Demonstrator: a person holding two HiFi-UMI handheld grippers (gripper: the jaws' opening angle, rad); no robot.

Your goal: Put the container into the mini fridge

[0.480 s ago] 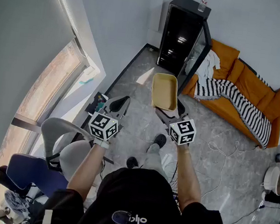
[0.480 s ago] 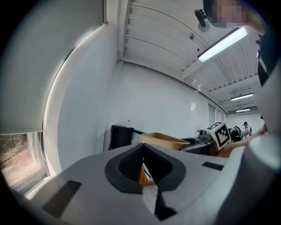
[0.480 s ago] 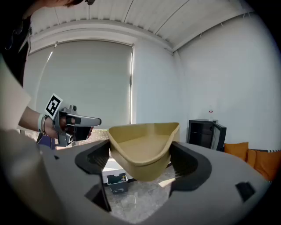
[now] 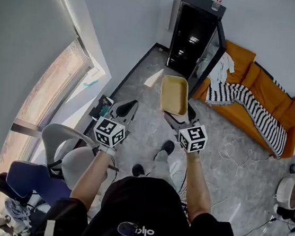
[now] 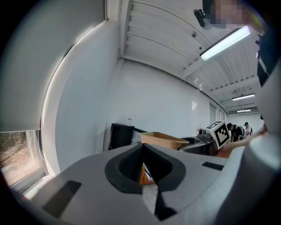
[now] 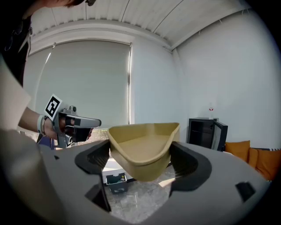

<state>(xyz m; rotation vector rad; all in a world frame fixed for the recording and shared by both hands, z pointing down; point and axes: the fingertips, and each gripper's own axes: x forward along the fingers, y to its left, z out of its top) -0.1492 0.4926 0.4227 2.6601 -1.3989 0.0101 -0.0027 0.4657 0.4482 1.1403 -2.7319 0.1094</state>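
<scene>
A tan, shallow plastic container (image 4: 174,95) is held out in front of me, empty, with my right gripper (image 4: 178,115) shut on its near end. In the right gripper view the container (image 6: 142,145) fills the gap between both jaws of the right gripper (image 6: 140,166). The black mini fridge (image 4: 192,35) stands against the far wall with its door (image 4: 211,54) swung open, well beyond the container. My left gripper (image 4: 127,107) is held beside the right one, shut and empty. The left gripper view shows its jaws (image 5: 142,160) meeting at the tips, with the fridge (image 5: 119,136) and the container (image 5: 162,139) beyond.
A bottle (image 4: 218,1) stands on top of the fridge. An orange sofa (image 4: 265,89) with a striped blanket sits right of it. Cables (image 4: 233,157) lie on the grey floor. Chairs (image 4: 64,147) and a small bin (image 6: 115,180) are by the window at the left.
</scene>
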